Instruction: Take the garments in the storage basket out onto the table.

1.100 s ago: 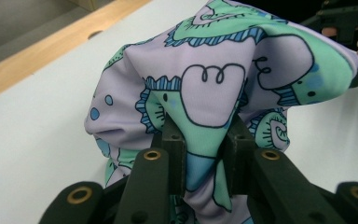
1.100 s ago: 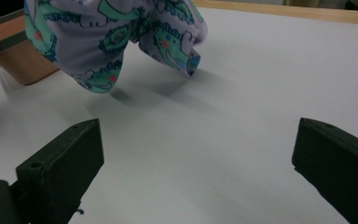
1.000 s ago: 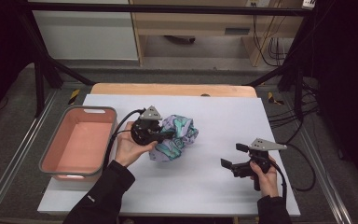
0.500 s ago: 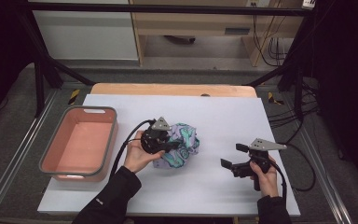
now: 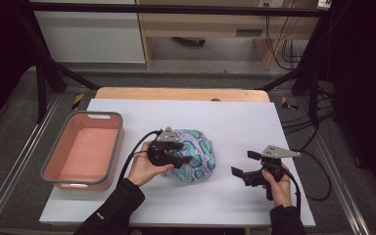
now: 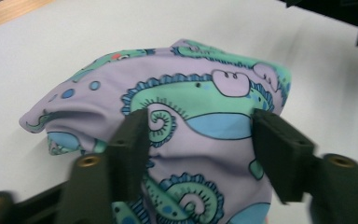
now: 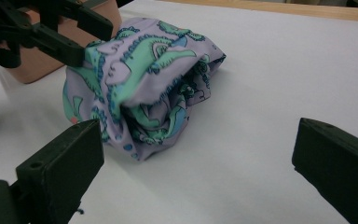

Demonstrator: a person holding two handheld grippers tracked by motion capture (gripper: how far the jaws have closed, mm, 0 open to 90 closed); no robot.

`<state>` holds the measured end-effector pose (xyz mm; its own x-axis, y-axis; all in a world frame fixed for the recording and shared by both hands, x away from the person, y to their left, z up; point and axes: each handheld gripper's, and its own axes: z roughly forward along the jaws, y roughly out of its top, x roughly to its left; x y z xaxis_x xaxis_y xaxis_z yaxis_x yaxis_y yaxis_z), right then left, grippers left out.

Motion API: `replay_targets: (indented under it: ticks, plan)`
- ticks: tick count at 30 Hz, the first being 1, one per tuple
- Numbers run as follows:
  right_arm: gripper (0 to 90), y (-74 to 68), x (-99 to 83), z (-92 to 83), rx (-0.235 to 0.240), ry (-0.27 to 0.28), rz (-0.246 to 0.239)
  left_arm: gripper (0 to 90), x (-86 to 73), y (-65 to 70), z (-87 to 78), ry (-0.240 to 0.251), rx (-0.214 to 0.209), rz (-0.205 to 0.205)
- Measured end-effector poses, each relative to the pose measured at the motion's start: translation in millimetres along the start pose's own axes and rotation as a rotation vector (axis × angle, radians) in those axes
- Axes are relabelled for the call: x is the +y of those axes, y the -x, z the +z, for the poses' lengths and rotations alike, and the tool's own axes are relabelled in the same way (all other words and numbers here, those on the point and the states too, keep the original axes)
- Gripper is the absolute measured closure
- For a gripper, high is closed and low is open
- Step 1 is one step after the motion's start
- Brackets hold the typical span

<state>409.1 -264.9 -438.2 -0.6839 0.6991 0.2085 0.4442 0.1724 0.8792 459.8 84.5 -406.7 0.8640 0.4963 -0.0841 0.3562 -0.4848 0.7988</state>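
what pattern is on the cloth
Lilac with green and blue swirly creatures; the cloth shows best in the left gripper view.

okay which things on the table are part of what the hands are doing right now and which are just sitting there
In the job:
- patterned cloth, bunched on the table
- left tongs, jaws just opened, cloth still between them
- right tongs, open, apart from the cloth

Lying about:
- pink tub, at the left
- white table sheet
- wooden board at the far edge

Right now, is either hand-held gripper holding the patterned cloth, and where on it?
Neither. The left hand-held gripper has just opened; its jaws straddle the top fold of the patterned cloth without pinching it. The right hand-held gripper is open over bare table.
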Motion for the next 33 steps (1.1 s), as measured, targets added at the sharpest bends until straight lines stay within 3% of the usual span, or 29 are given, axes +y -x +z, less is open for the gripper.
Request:
replay_targets:
  ticks: [2,3,6,12,18,24,31,33]
  plan:
    - [2.5,-0.3,0.0,0.0,0.0,0.0,0.002,27.1,-1.5,-0.1,-6.5,0.016,0.001,-0.001]
    - [2.5,-0.2,-0.1,-0.1,-0.001,-0.001,0.001,19.7,-3.9,-0.9,-13.7,0.023,0.001,-0.017]
    - [2.5,-0.3,-0.1,0.2,-0.001,0.002,0.003,11.7,-7.8,-2.5,-21.1,0.028,0.016,-0.036]
    - [2.5,-1.2,-0.4,1.4,0.001,-0.004,0.008,2.6,-24.2,-8.8,-37.9,0.025,0.04,-0.079]
    - [2.4,-1.9,-1.1,2.6,0.005,-0.009,0.008,1.4,-39.5,-10.2,-47.1,0.02,0.055,-0.122]
    - [2.1,-4.0,-1.4,5.2,0.01,-0.014,0.009,2.4,-54.2,-6.3,-50.0,0.041,0.085,-0.13]
    - [1.7,-7.8,-1.5,9.9,0.015,-0.019,0.012,10.7,-65.1,-7.7,-48.2,0.055,0.079,-0.163]
    - [1.8,-9.9,-0.3,11.3,0.016,-0.015,0.006,13.1,-66.1,-7.1,-45.9,0.043,0.099,-0.159]
